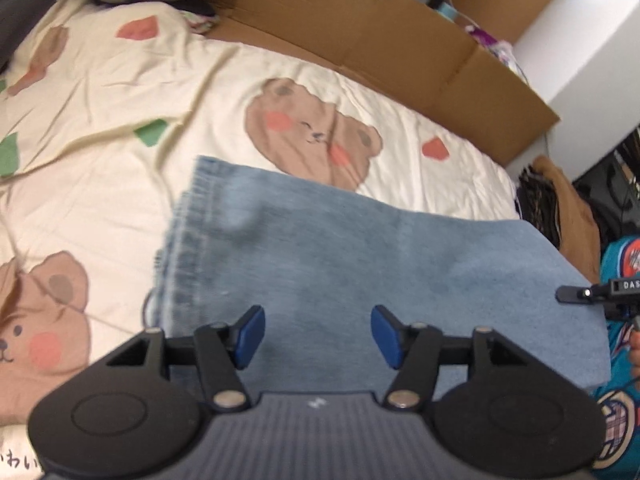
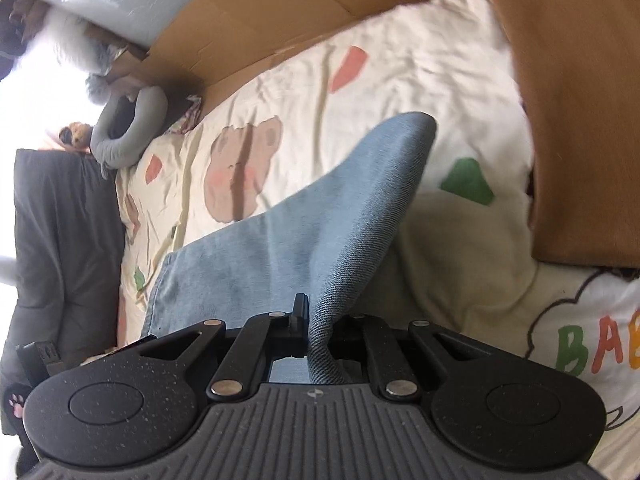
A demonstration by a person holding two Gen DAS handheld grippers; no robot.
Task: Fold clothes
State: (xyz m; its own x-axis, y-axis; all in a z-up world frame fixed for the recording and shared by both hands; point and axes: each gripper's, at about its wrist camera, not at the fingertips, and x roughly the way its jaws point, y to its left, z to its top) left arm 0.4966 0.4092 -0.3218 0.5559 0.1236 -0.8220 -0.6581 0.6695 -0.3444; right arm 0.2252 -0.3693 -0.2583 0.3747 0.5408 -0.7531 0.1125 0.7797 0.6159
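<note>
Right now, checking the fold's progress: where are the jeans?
The jeans lie on the bear-print bedsheet, near the cardboard; the right gripper pinches one fold.

The jeans (image 1: 360, 264) are light blue denim with a washed, slightly faded surface. In the left wrist view, the garment lies spread flat across the near part of the bed, running from a stitched hem at the left to a plain edge at the right. The hem shows a double row of stitching and layered edges, one leg stacked on the other. In the right wrist view, a fold of the jeans (image 2: 360, 216) rises from the flat part in a tapering ridge. The ridge narrows toward the near side, where the fabric is bunched tight.
</note>
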